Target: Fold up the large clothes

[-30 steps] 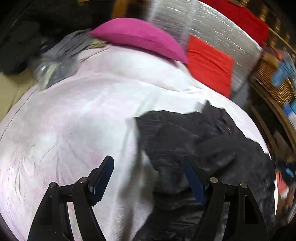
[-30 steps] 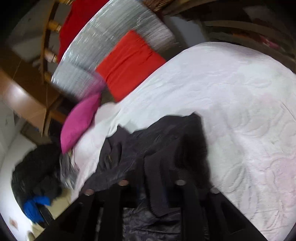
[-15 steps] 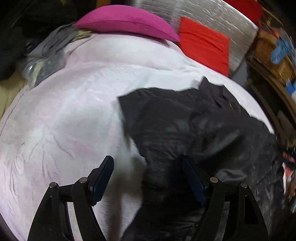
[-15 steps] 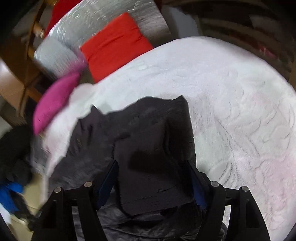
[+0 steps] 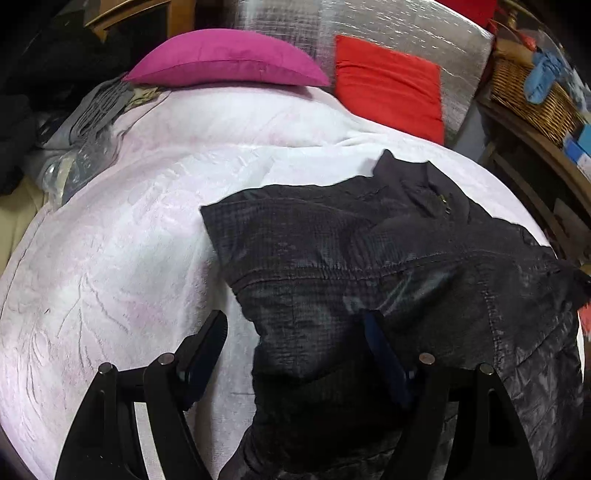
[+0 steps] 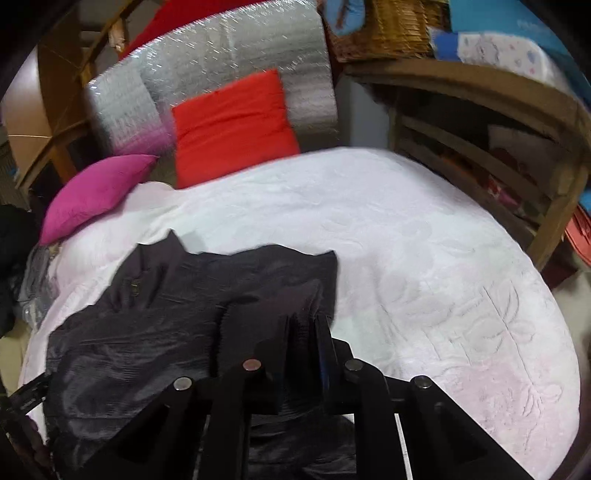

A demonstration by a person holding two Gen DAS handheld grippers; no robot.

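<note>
A dark quilted jacket (image 5: 369, 258) lies spread on the white bedspread (image 5: 129, 240), its collar toward the cushions. My left gripper (image 5: 293, 317) hovers open over the jacket's left edge, one finger above the white cover and the other above the dark fabric, with nothing pinched. In the right wrist view the jacket (image 6: 166, 314) fills the lower left, with a sleeve or flap folded over its right side. My right gripper (image 6: 303, 319) has its fingers nearly together, shut on that folded dark fabric near the jacket's right edge.
A magenta cushion (image 5: 229, 62) and a red cushion (image 5: 388, 81) lean against a silver padded headboard (image 5: 369, 18). Grey clothes (image 5: 92, 118) are heaped at the bed's left edge. A wicker basket (image 5: 532, 96) and wooden shelves (image 6: 480, 147) stand to the right of the bed.
My right gripper's fingers spread wide over the jacket's folded flap, then closed on it. My left gripper drifted across, so more of the jacket lies under it; its fingers stayed apart.
</note>
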